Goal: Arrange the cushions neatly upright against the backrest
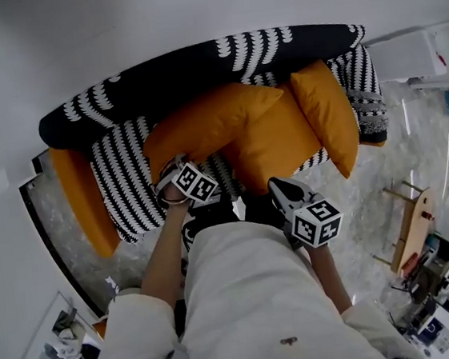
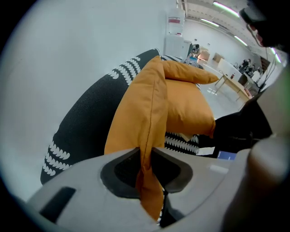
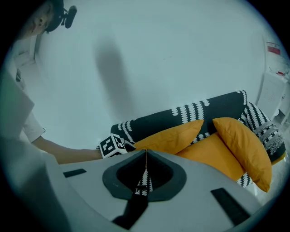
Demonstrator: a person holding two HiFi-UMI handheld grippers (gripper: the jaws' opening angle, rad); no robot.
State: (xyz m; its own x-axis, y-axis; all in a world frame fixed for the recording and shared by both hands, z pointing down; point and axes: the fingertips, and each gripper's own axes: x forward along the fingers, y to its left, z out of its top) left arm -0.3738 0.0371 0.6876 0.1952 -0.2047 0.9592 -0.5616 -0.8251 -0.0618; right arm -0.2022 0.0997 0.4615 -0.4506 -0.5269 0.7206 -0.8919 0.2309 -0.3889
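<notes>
Your left gripper (image 1: 168, 189) is clamped on the seamed edge of the left orange cushion (image 2: 136, 118). The jaws stand narrowly apart with the fabric pinched between the pads. That cushion lies slumped across the seat of the black-and-white patterned sofa (image 1: 121, 186), with its far end against the backrest (image 1: 195, 65).

Your right gripper (image 3: 145, 158) has its jaws closed together. A thin sliver of orange shows at the seam between them, but I cannot tell whether any fabric is really caught. It sits at the near edge of the middle cushion (image 1: 272, 141), which lies flat and is partly overlapped by the left one. The right cushion (image 1: 326, 115) leans tilted by the armrest.

I judge you are at the start of setting up the first cushion: it is gripped but not yet raised. The next move calls for lifting that edge and swinging the cushion upright against the backrest. Keep it clear of the middle cushion, which needs a firm hold of its own.
</notes>
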